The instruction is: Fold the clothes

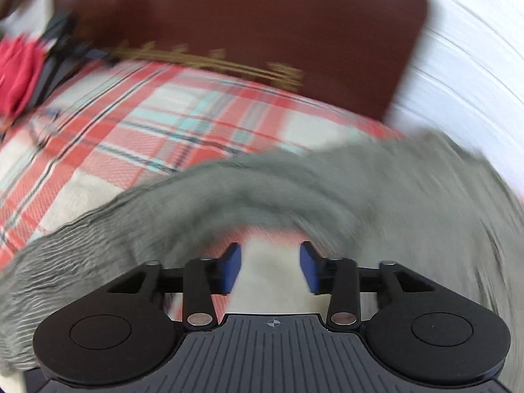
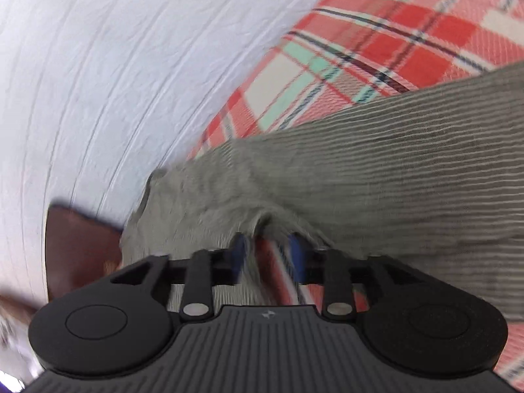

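Left wrist view: the left gripper has its blue pads spread apart with nothing between them, just bare plaid bedspread showing through the gap. The grey striped garment lies draped across the bed right in front of the fingertips, its edge arching over them, all pretty motion-blurred. Brown headboard behind, some red cloth off in the far corner.

Over on the right wrist cam, the right gripper looks released too. A fold of the grey cloth bunches right at the tips, but I can't see the pads pinching it. White wall alongside.

My guess is they're between grabs, so a fold or spread just got let go. Next move calls for picking a fresh edge or corner on each side and clamping both before lifting, otherwise it'll sag unevenly.
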`<state>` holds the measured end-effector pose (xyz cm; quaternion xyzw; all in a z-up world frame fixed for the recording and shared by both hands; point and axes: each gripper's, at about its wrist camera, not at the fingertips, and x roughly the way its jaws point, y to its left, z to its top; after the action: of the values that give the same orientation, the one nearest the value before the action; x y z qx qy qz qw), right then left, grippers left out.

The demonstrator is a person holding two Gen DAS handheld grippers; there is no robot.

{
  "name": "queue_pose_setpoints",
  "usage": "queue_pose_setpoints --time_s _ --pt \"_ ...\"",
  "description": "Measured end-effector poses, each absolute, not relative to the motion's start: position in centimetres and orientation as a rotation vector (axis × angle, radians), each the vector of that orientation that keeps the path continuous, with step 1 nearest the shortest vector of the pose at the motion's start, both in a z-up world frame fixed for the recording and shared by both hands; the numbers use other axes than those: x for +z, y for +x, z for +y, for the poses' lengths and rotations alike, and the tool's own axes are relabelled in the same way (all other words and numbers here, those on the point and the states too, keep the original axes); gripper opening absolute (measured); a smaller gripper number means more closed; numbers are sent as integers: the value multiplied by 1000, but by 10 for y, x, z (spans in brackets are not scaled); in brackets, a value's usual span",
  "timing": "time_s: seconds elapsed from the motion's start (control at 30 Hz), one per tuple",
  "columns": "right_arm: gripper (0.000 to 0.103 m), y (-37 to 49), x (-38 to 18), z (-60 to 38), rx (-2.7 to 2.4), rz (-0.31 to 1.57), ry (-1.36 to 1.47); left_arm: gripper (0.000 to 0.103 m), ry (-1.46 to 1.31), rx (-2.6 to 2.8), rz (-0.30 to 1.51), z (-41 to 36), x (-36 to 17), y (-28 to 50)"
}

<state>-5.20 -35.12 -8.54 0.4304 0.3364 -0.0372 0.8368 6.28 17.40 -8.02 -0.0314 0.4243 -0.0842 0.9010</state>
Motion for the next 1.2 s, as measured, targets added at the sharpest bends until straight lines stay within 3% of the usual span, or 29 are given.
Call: queue_pose_setpoints --time_s 0.2,0.37,0.6,0.83,0.87,0.9,0.93,0.97,1.1,1.17,1.2 --pt "53 -119 -43 -296 84 776 475 63 375 -437 793 156 -63 -48" --pt "59 -163 -24 -230 315 846 193 64 538 -631 780 145 -56 -124" --pt "68 -204 -25 -137 625 905 -159 73 603 -826 724 134 -56 -188" --pt "69 -225 -42 -85 753 886 -395 70 601 -879 748 123 -83 -206" --pt "68 -227 -44 -81 747 882 -419 55 598 -881 763 121 -89 -205" --pt "56 -227 -46 -79 738 884 -435 30 597 -876 777 118 -94 -203" --pt "20 -224 -47 -79 729 901 -430 18 596 -867 793 115 -99 -201" --pt "3 -222 -46 -80 719 913 -416 5 589 -862 802 113 -101 -198" --pt "1 -208 -22 -101 668 879 -239 6 498 -871 764 119 -86 -187" --pt "1 -198 -8 -112 642 846 -168 27 451 -849 725 122 -73 -179" --pt "1 -194 -2 -117 629 830 -133 30 427 -837 705 123 -67 -174"
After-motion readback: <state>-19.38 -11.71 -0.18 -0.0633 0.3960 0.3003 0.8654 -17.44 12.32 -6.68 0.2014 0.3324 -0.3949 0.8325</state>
